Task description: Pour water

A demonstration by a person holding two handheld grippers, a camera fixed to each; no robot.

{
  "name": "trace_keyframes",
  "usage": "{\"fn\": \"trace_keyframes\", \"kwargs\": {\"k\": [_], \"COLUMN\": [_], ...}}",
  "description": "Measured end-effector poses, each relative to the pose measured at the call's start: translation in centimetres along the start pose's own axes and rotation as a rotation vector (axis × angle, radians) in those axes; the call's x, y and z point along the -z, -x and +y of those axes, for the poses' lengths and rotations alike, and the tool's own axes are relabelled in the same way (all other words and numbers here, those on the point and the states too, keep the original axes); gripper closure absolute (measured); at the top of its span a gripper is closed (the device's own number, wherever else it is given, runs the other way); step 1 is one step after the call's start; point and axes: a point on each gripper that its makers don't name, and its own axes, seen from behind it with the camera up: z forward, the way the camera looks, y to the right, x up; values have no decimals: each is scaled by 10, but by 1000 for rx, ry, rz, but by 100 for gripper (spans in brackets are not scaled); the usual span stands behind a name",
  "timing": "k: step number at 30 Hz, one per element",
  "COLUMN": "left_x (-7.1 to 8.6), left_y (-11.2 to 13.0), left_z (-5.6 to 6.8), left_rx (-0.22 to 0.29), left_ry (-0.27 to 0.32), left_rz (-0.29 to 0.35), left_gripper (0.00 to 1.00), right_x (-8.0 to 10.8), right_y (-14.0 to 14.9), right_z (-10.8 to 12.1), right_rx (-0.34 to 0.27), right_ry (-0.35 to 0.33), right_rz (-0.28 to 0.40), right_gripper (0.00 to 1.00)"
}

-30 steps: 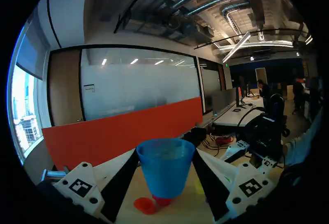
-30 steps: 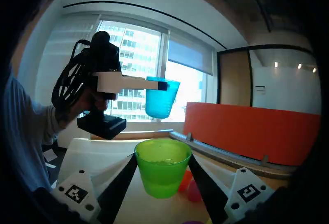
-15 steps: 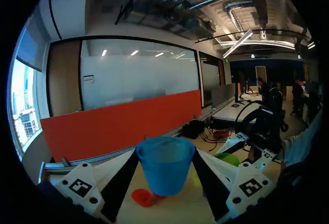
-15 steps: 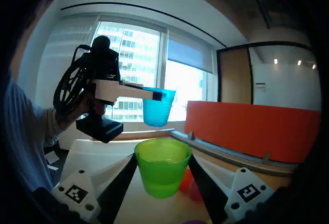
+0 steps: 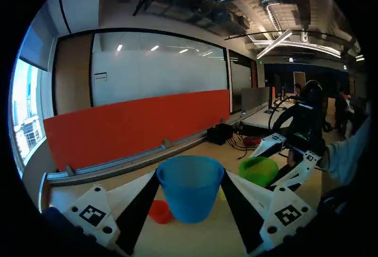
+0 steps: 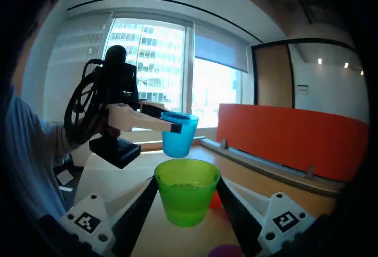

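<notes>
The left tool (image 5: 189, 177) clenched the blue cup (image 5: 190, 198) upright over the surface (image 5: 198, 238). The right tool (image 6: 187, 181) clenched the green cup (image 6: 187, 202) level. The rims were near each other, probably so water could pass between them without spilling.

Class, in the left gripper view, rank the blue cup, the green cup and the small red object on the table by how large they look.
1. blue cup, largest, but nearest the camera.
2. green cup, farther off, so its true size against the blue cup is unsure.
3. red object, smallest.
</notes>
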Motion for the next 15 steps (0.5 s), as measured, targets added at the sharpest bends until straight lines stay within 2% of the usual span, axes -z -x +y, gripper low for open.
{"fn": "trace_keyframes", "kwargs": {"k": [15], "left_x": [-3], "left_y": [64], "left_z": [-1], "left_rx": [29], "left_ry": [18], "left_rz": [-95], "left_gripper": [12], "right_x": [5], "right_y": [39], "right_z": [-6], "right_rx": [-24], "right_ry": [-49], "right_rz": [-128], "right_gripper": [10]}}
